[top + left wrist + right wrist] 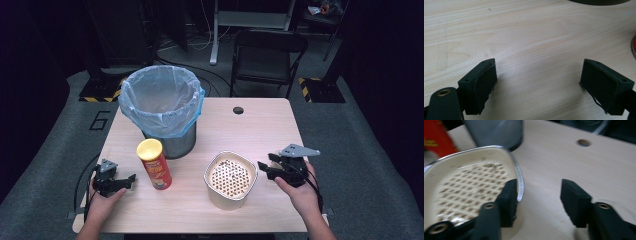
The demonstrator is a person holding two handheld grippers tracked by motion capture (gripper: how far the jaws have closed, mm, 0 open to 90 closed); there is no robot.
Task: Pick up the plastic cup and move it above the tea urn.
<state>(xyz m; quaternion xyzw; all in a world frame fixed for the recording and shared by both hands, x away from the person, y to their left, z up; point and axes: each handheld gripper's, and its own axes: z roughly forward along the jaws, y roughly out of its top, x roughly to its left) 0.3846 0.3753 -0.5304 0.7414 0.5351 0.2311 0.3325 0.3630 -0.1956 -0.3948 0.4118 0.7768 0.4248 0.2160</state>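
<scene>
A cream container (230,180) with a perforated, crumb-flecked tray inside stands at the table's front centre. Its metal rim (519,185) lies close by my right gripper (539,186), whose left jaw stands over that rim while the other jaw hangs over bare wood. The right gripper (262,166) is open, just right of the container, with nothing pressed between its pads. A red chip can (155,164) with a yellow lid stands upright left of the container. My left gripper (131,178) rests left of the can, open (539,67) over bare tabletop.
A metal waste bin (162,107) lined with a blue bag stands behind the can. The table (260,130) has a cable hole (238,110) at the back. A folding chair (267,55) stands beyond the table's far edge.
</scene>
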